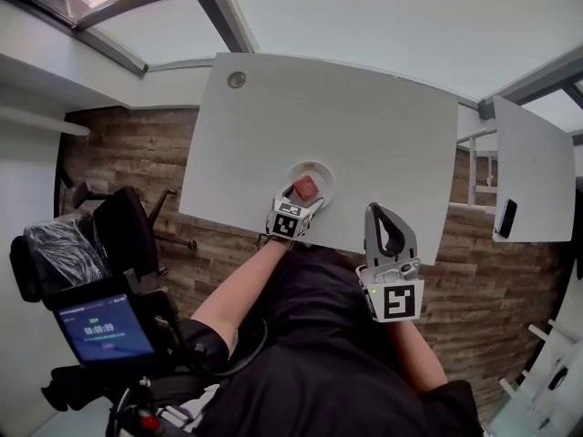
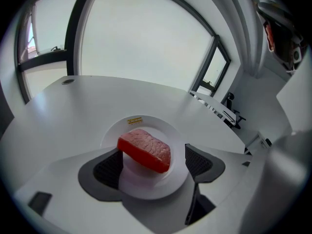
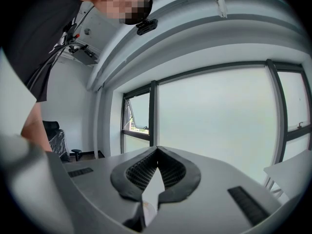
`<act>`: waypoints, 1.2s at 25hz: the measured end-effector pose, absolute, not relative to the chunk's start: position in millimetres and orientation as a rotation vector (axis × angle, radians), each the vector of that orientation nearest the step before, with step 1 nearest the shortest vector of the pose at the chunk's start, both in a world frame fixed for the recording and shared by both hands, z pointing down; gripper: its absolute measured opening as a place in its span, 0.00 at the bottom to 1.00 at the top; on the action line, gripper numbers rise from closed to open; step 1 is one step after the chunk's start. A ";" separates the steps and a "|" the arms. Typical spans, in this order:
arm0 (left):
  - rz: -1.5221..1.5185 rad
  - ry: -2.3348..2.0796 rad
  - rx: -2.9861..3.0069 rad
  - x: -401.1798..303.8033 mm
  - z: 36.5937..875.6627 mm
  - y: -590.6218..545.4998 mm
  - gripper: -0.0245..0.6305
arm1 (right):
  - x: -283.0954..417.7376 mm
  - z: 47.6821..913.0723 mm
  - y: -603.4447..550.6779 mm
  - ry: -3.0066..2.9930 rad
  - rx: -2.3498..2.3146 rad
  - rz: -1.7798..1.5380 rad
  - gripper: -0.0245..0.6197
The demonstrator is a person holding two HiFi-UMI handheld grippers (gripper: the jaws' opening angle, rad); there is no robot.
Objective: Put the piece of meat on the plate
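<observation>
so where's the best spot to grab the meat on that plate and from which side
Probably its two short ends, coming down from the near side, as the left tongs stand now. The piece of meat lies crosswise between their open jaws, marbled face up, blunt ends facing them, and the plate has a low rim.

Glossy plate (image 2: 146,183), perhaps plastic meat (image 2: 145,149)

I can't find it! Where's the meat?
The piece of meat sits on the white plate, between the open jaws of the left gripper, centre of its view.

One piece of meat (image 2: 145,150), one plate (image 2: 163,128), apparently two tables (image 1: 364,135) (image 1: 537,162)
</observation>
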State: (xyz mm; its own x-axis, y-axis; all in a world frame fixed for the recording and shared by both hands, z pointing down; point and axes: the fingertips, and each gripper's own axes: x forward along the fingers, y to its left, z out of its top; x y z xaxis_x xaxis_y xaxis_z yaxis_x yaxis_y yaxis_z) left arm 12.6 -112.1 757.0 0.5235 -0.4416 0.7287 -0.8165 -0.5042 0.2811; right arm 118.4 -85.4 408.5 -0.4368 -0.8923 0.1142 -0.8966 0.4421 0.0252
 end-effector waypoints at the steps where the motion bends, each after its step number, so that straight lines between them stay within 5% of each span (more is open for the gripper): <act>1: 0.793 -1.012 2.151 13.6 757.0 -112.1 0.62 | 118.9 409.0 -85.9 -2.575 1.609 0.074 0.05; 30: 0.900 -1.105 2.212 -5.6 756.3 -115.4 0.70 | 128.6 419.1 -92.9 -2.564 1.648 0.126 0.05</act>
